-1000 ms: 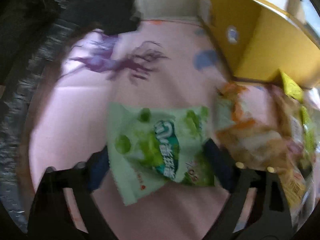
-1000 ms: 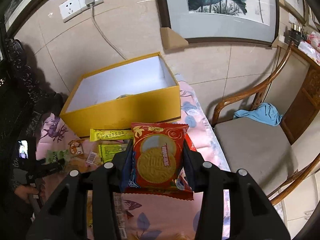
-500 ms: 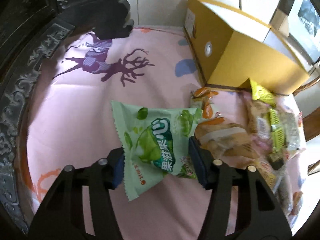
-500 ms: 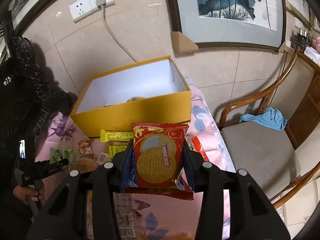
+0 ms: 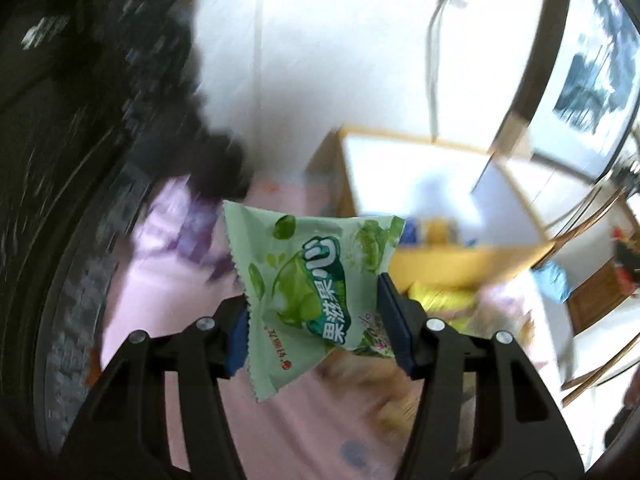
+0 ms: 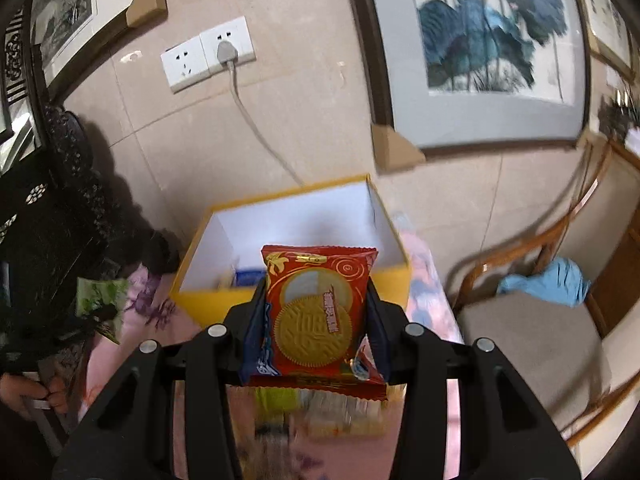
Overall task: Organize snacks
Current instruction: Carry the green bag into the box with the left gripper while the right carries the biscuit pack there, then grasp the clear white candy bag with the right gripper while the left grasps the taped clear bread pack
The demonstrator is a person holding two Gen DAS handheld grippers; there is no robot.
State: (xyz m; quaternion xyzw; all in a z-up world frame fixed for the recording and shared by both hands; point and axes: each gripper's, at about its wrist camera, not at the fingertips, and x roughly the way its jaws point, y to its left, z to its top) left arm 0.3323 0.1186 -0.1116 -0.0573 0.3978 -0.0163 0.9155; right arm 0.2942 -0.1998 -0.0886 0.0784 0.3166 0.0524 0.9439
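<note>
holding a green snack bag (image 5: 316,284), the left tongs (image 5: 314,322) were clenched on it from both sides, the blue pads pressing its lower half. the bag stood almost upright and a little tilted, its top corners free above the fingers (image 5: 394,320), and it hung in the air above the pink cloth (image 5: 168,280) with no contact. this view was blurred. behind the bag was the yellow box (image 5: 472,256), open at the top and white inside. a few small things lay in the box, too blurred to name. more snack packets (image 5: 444,300) lay on the cloth just in front of the box.

the right tongs (image 6: 316,328) were clenched on a red biscuit packet (image 6: 318,316). a second packet with a blue edge (image 6: 262,354) was pressed against the left pad beside the red one. the red packet stood upright between the pads, in front of the near wall of the yellow box (image 6: 394,280) and above the loose snacks on the cloth. in this view the green snack bag (image 6: 100,300) showed at the far left, held up over the cloth, and a hand (image 6: 32,392) gripped the handle below it. a wooden chair (image 6: 532,332) with a blue cloth (image 6: 548,282) on its seat stood at the right of the box. on the wall above were a white socket (image 6: 208,54) with a plug and cable, and a framed picture (image 6: 488,40).
</note>
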